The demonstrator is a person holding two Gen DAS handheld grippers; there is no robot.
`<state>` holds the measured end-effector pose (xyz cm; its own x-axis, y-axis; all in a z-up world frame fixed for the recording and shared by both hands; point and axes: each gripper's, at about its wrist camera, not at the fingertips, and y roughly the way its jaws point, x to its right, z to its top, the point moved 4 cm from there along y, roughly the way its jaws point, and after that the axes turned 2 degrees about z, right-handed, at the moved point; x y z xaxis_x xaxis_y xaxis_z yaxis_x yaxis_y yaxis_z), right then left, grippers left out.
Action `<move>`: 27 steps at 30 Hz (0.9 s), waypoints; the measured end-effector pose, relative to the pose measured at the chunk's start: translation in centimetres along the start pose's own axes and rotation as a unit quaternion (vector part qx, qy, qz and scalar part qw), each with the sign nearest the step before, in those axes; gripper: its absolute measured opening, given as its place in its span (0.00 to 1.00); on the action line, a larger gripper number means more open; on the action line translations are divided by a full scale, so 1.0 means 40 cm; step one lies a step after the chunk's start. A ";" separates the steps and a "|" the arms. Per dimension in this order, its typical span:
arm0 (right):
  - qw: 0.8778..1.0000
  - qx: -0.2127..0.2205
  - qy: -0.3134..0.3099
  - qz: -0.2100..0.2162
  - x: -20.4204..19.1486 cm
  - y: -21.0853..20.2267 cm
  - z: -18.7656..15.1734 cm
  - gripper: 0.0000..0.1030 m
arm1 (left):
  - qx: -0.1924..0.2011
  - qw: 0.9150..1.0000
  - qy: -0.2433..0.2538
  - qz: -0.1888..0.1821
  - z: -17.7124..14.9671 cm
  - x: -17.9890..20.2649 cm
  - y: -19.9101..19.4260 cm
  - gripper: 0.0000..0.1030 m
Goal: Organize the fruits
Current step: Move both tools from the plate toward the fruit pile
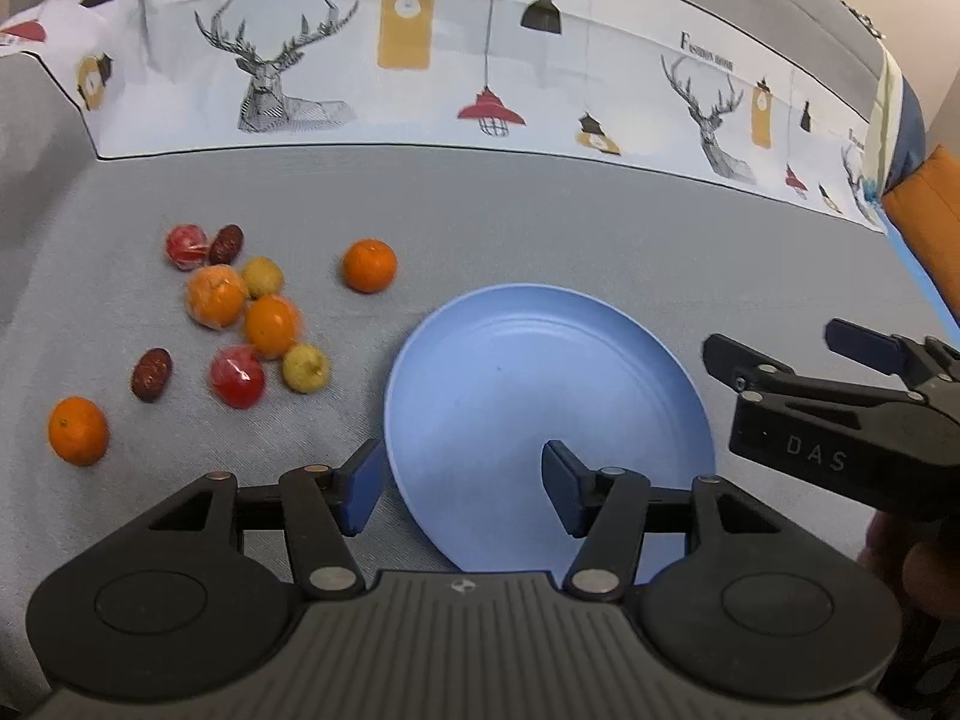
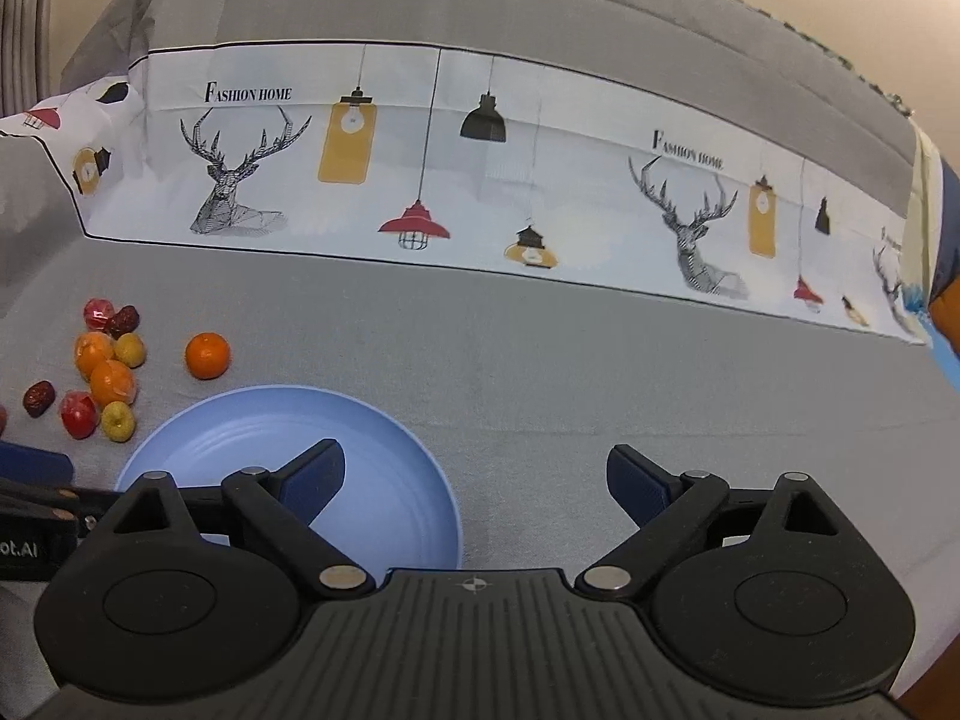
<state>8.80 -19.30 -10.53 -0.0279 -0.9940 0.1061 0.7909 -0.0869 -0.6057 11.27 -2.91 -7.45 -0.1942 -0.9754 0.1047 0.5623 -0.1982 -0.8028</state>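
An empty blue plate [image 1: 498,372] lies on the grey cloth; it also shows in the right wrist view [image 2: 384,450]. Left of it lies a loose cluster of small fruits: oranges [image 1: 369,265] [image 2: 207,355], wrapped red fruits [image 1: 237,375], yellow fruits [image 1: 306,367] and dark red dates [image 1: 151,374]. My left gripper [image 1: 462,489] is open and empty over the plate's near left rim. My right gripper [image 2: 477,480] is open and empty above the plate's right edge; it appears at the right of the left wrist view [image 1: 798,354].
A white printed band with deer and lamps [image 1: 420,60] runs along the back of the cloth. An orange cushion [image 1: 930,210] sits at the far right. Bare grey cloth [image 2: 660,372] lies to the right of the plate.
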 end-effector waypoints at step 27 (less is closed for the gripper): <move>0.999 -0.033 -0.028 0.029 -0.029 0.005 0.004 0.40 | 0.001 1.000 -0.011 -0.014 0.017 -0.053 -0.009 0.23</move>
<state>9.10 -18.15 -10.66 0.0519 -0.9924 0.1116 0.7480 -0.0354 -0.6628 12.03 -0.84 -6.97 -0.1916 -0.9715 0.1396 0.5580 -0.2249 -0.7988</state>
